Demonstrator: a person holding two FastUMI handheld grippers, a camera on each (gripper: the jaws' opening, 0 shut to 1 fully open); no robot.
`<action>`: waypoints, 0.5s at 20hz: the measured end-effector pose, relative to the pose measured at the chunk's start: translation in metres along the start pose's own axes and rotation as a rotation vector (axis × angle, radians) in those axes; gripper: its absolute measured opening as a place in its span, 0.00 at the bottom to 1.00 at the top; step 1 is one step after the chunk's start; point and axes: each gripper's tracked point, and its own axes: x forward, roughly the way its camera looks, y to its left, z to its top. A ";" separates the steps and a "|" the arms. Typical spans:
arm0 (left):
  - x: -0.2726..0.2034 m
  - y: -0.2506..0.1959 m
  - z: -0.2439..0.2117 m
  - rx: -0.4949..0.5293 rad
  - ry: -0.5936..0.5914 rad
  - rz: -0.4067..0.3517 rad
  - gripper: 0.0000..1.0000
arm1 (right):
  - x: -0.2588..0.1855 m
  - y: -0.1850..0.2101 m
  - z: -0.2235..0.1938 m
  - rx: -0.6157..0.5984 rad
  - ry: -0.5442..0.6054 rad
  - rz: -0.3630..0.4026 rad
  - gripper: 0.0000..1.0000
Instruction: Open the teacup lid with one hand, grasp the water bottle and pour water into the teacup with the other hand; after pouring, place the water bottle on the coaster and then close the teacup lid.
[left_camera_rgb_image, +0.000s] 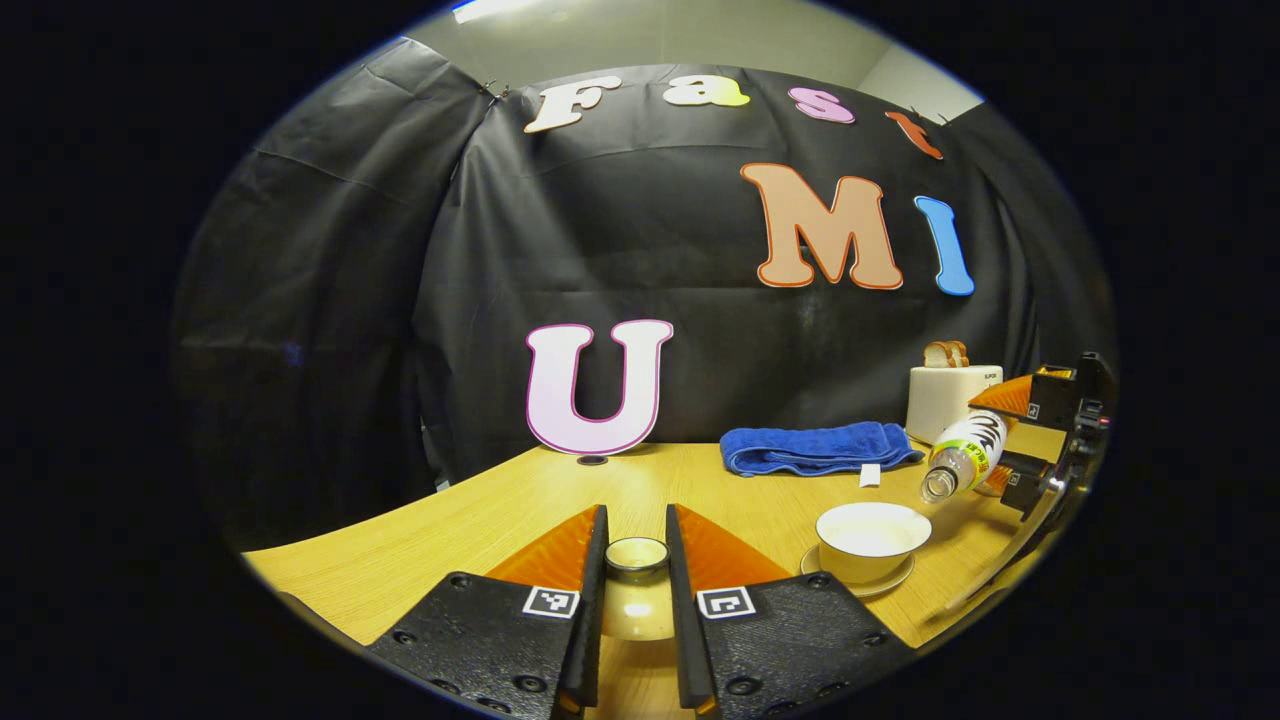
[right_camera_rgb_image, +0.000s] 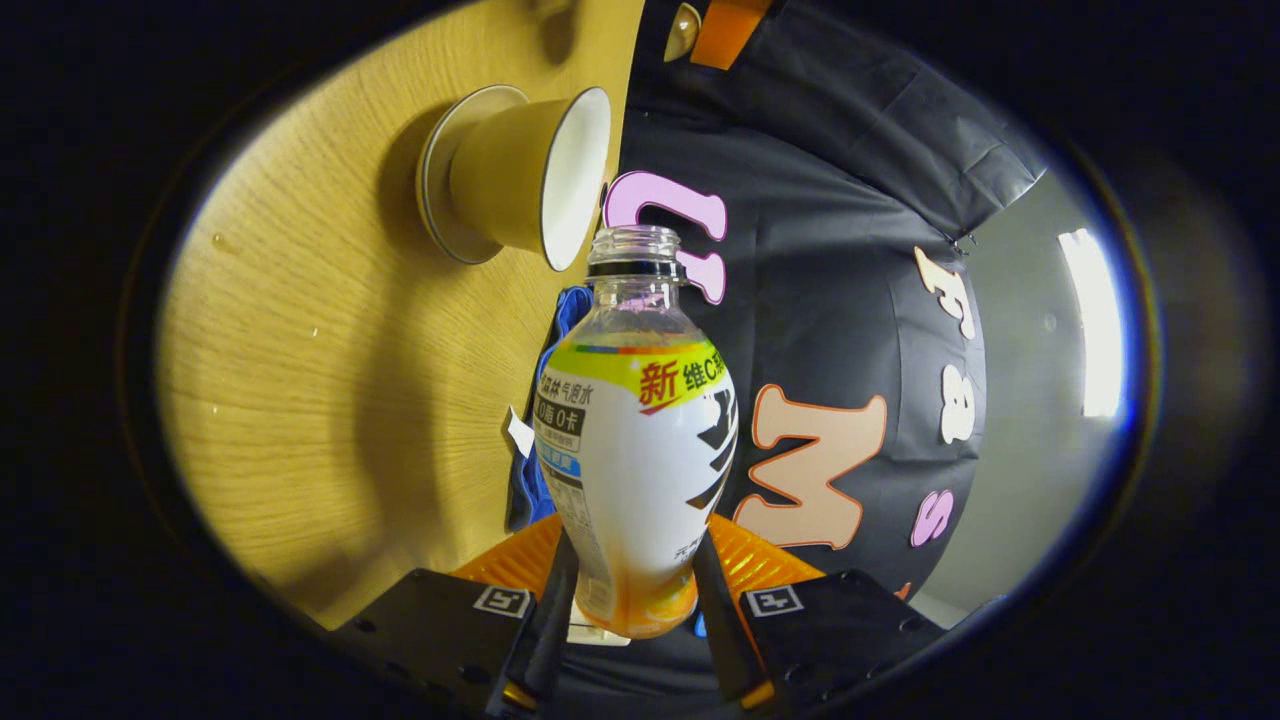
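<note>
My left gripper (left_camera_rgb_image: 636, 528) is shut on the knob of the cream teacup lid (left_camera_rgb_image: 637, 590), held over the table left of the cup. The open white teacup (left_camera_rgb_image: 872, 540) stands on its saucer (left_camera_rgb_image: 858, 582). Just right of it, the right gripper (left_camera_rgb_image: 1005, 440) holds the uncapped water bottle (left_camera_rgb_image: 965, 452) tilted, mouth down toward the cup's rim. In the right gripper view my right gripper (right_camera_rgb_image: 635, 560) is shut on the bottle (right_camera_rgb_image: 640, 440), whose mouth sits close to the teacup (right_camera_rgb_image: 520, 180). No stream of water is visible. The lid (right_camera_rgb_image: 683, 30) shows at the top edge.
A folded blue towel (left_camera_rgb_image: 815, 448) lies at the back of the wooden table (left_camera_rgb_image: 450, 540). A white toaster (left_camera_rgb_image: 948, 398) holding bread (left_camera_rgb_image: 945, 352) stands behind the bottle. The booth's black cloth wall closes the back.
</note>
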 end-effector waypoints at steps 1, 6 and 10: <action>0.000 0.000 0.000 0.000 0.000 0.000 0.28 | 0.001 0.000 0.001 -0.010 -0.003 0.000 0.64; 0.000 -0.001 0.000 -0.001 0.001 -0.002 0.28 | 0.003 -0.003 0.003 -0.048 -0.024 0.001 0.63; -0.001 -0.001 0.000 -0.001 0.001 -0.003 0.28 | 0.005 -0.002 0.004 -0.053 -0.024 0.000 0.64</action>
